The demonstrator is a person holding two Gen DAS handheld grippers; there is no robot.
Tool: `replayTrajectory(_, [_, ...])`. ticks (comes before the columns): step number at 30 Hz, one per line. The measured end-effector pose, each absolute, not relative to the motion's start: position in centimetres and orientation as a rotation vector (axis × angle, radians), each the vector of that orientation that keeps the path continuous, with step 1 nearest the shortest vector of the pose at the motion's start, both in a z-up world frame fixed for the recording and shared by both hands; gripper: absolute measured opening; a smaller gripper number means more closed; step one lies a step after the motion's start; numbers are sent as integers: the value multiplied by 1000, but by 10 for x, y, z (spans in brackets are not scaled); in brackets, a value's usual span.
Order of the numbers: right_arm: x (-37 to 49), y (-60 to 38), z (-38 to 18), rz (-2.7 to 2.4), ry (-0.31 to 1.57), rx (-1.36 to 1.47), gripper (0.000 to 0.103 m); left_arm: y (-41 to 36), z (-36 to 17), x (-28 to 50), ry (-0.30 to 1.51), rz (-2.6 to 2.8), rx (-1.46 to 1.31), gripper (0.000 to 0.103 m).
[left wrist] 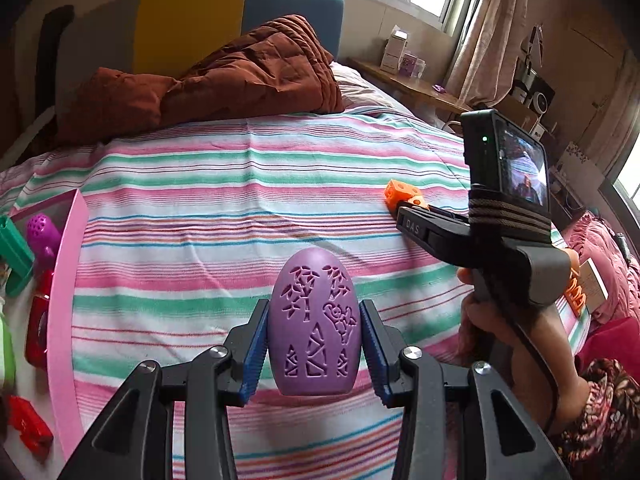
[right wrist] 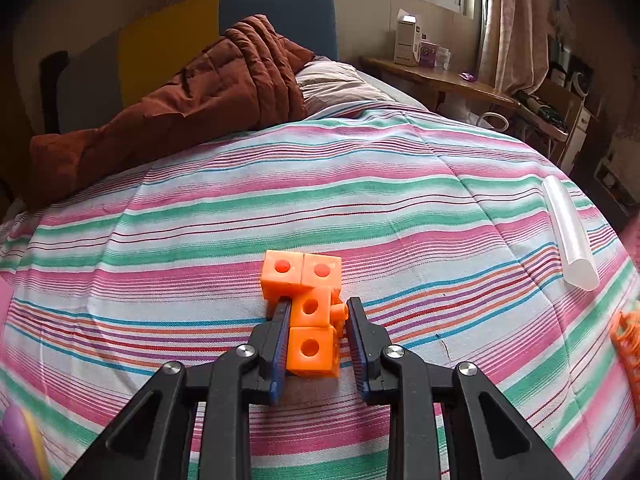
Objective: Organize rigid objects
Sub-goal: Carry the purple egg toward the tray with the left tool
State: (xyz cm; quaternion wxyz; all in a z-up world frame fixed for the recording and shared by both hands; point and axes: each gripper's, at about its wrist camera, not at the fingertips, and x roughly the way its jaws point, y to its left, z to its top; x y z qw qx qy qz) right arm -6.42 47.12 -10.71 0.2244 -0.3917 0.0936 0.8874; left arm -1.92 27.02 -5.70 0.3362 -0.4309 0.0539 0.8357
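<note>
A purple egg-shaped shell [left wrist: 314, 328] with cut-out patterns stands upright between the blue pads of my left gripper [left wrist: 314, 305], which is shut on its sides and holds it above the striped bedspread [left wrist: 240, 184]. An orange piece made of joined cubes [right wrist: 308, 312] lies on the bedspread. My right gripper [right wrist: 320, 303] is shut on its two nearer cubes; the two farther cubes stick out beyond the fingertips. In the left wrist view the right gripper [left wrist: 416, 226] shows at the right, held by a hand [left wrist: 480, 320], with the orange cubes [left wrist: 400, 192] at its tip.
A pink-rimmed tray [left wrist: 64, 280] at the left holds green, purple and red objects. A clear plastic tube [right wrist: 570, 236] and an orange lattice object [right wrist: 626, 344] lie at the bed's right side. A brown quilt [right wrist: 180, 100] is heaped at the head of the bed.
</note>
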Motion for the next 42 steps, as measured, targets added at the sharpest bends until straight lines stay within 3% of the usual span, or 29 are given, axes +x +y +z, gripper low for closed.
replayTrajectory(21, [-59,466,-100,2421,209,-1040,27,116,-8,17,102,2348,-1000,44])
replayTrajectory(32, [-42,453,-85,2497,198,-1004,27,20,-39,2,56,2484,-1173,44])
replayTrajectory(42, [-12,408,-57,2651,200,-1017,27,-6,-69,-8,52,2495,-1292,44])
